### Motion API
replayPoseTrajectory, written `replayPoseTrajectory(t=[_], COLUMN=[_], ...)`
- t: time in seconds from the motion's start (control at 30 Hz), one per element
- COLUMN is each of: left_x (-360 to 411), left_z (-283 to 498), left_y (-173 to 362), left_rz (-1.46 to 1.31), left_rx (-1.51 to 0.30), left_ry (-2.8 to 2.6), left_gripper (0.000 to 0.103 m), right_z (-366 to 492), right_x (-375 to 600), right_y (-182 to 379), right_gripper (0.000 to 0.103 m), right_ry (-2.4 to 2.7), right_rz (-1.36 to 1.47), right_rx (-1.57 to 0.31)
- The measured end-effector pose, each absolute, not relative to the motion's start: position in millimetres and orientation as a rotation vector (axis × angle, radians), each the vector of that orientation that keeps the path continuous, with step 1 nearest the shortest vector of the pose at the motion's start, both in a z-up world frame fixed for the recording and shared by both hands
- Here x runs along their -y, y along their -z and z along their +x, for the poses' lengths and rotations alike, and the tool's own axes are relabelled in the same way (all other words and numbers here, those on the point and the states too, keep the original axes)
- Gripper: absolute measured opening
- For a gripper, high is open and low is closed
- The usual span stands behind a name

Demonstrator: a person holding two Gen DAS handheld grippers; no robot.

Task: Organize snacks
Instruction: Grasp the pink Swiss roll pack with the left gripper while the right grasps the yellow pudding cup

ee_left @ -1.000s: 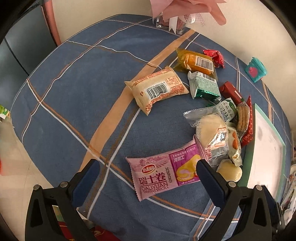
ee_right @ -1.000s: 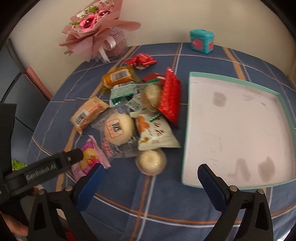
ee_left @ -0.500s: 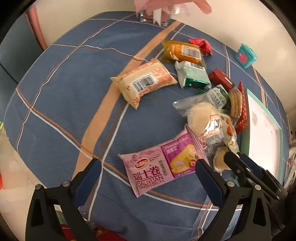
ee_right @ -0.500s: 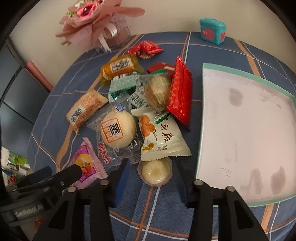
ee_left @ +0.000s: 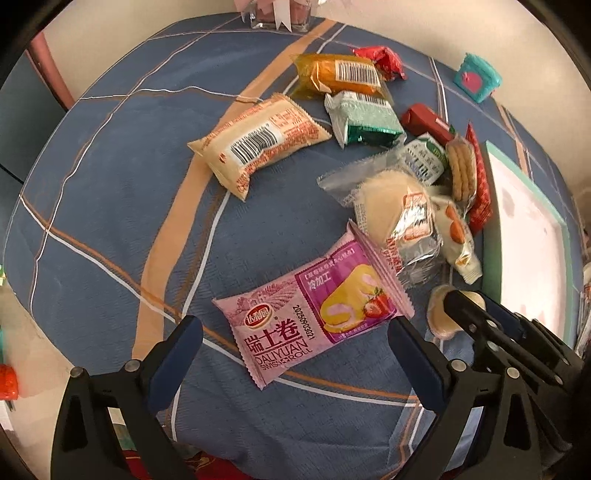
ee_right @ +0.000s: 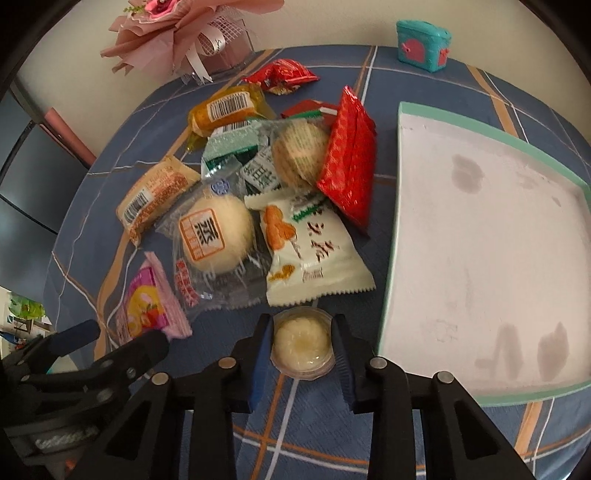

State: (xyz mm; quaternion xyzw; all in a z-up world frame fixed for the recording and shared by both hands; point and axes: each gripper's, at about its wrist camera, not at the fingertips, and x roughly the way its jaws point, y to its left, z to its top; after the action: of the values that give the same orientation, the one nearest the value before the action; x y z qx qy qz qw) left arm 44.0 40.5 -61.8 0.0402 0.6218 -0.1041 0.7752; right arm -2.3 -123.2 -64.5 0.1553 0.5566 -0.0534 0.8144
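Note:
A heap of wrapped snacks lies on the blue plaid tablecloth. My right gripper [ee_right: 302, 341] is shut on a small round pale jelly cup [ee_right: 302, 342] at the near edge of the heap; the cup also shows in the left wrist view [ee_left: 441, 314]. My left gripper [ee_left: 293, 350] is open, its fingers on either side of the near end of a pink Swiss roll pack [ee_left: 314, 314], apart from it. The pink pack also shows in the right wrist view [ee_right: 147, 302]. An empty white tray with a teal rim [ee_right: 399, 206] lies right of the heap.
The heap holds a steamed bun pack [ee_right: 214, 232], a white nut pack [ee_right: 314, 251], a red pack [ee_right: 351, 155], a tan barcode pack [ee_left: 258, 144], green and orange packs. A pink bouquet [ee_right: 184, 33] and a teal box [ee_right: 423, 38] stand at the back.
My right gripper moved forward to the jelly cup and closed on it. My left gripper moved closer over the pink Swiss roll pack and stayed open.

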Motion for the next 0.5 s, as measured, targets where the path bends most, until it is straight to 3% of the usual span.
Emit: replayPoseTrajectory(t=[0.23, 0.5], left_x=[-32, -36], left_z=[52, 71], left_y=[72, 79], left_rz=[0.146, 0.134], left_rx=[-1.339, -1.325], left_ry=[0.2, 0.178], left_gripper=[0.087, 0.064], right_z=[-11, -9], right_x=[121, 121], right_y=[65, 66], right_gripper=[0.034, 0.034], right_ry=[0.102, 0.099], right_rz=[0.308, 0.309], right_rx=[-1.209, -1.213])
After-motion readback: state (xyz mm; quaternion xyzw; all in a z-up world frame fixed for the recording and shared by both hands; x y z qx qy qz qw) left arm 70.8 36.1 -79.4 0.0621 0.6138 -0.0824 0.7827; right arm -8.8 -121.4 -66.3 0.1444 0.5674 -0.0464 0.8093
